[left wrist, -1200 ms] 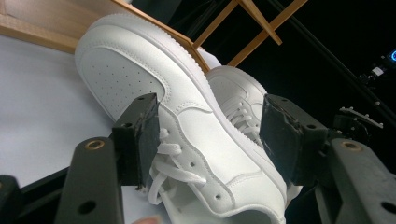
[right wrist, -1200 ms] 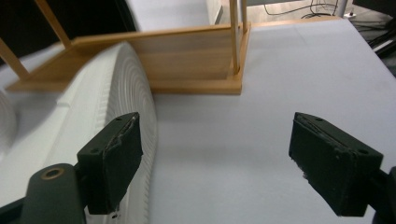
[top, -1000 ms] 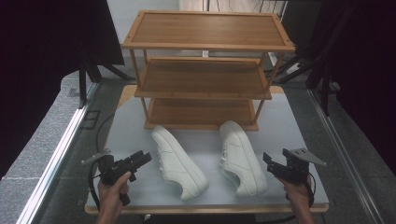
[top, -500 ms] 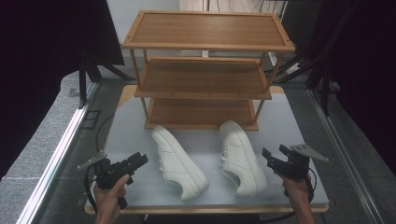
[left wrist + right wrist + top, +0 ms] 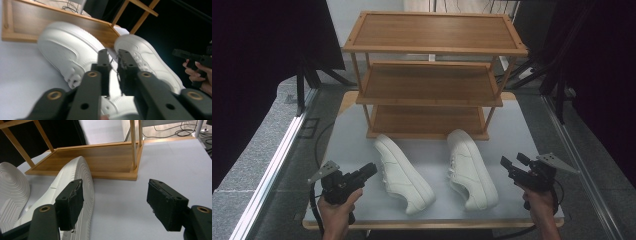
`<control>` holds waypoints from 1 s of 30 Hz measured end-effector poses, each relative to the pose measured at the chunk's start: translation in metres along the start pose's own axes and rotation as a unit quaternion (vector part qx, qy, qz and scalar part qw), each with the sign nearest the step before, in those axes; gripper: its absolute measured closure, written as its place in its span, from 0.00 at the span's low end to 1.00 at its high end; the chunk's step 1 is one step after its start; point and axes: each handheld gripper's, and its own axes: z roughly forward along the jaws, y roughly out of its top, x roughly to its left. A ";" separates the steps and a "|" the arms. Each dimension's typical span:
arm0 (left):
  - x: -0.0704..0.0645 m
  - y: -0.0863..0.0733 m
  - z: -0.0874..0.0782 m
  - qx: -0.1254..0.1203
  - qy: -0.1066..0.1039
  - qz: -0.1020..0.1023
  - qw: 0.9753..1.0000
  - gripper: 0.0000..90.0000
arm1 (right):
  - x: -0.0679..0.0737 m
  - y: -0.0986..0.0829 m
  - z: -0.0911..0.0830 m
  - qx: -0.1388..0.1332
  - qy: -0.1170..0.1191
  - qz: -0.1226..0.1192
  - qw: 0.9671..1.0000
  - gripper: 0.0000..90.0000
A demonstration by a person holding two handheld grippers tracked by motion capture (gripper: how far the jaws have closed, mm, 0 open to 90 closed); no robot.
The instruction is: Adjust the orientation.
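Two white sneakers lie on their sides on the pale table, uppers facing left and soles facing right. The left shoe (image 5: 404, 172) (image 5: 67, 47) lies just right of my left gripper (image 5: 371, 169) (image 5: 113, 53), which points at it with jaws nearly together and nothing between them. The right shoe (image 5: 471, 167) (image 5: 75, 177) lies left of my right gripper (image 5: 512, 161) (image 5: 115, 185), whose jaws stand wide apart and empty, a short way from the ribbed sole. Each gripper is held low near the table's front edge.
A three-tier wooden shoe rack (image 5: 432, 30) stands behind the shoes, its bottom shelf (image 5: 100, 162) close to their heels. Bare table (image 5: 522, 130) lies to the rack's right. Dark curtains and cables flank the table.
Both hands have drifted only slightly near the front edge. The shoes and rack have not moved.
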 end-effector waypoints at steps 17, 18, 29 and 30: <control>-0.015 -0.049 -0.012 0.048 -0.003 0.004 0.999 1.00 | -0.001 -0.010 0.003 0.013 0.000 0.031 0.999 0.34; -0.017 -0.051 -0.010 0.054 -0.003 0.006 0.999 1.00 | -0.001 -0.010 0.002 0.014 0.000 0.032 0.999 0.34; -0.029 -0.075 0.026 0.122 -0.008 0.016 0.992 1.00 | -0.005 -0.013 0.003 0.020 0.002 0.052 0.998 0.34; -0.029 -0.074 0.028 0.123 -0.009 0.015 0.992 1.00 | -0.004 -0.012 0.003 0.021 0.006 0.054 0.998 0.34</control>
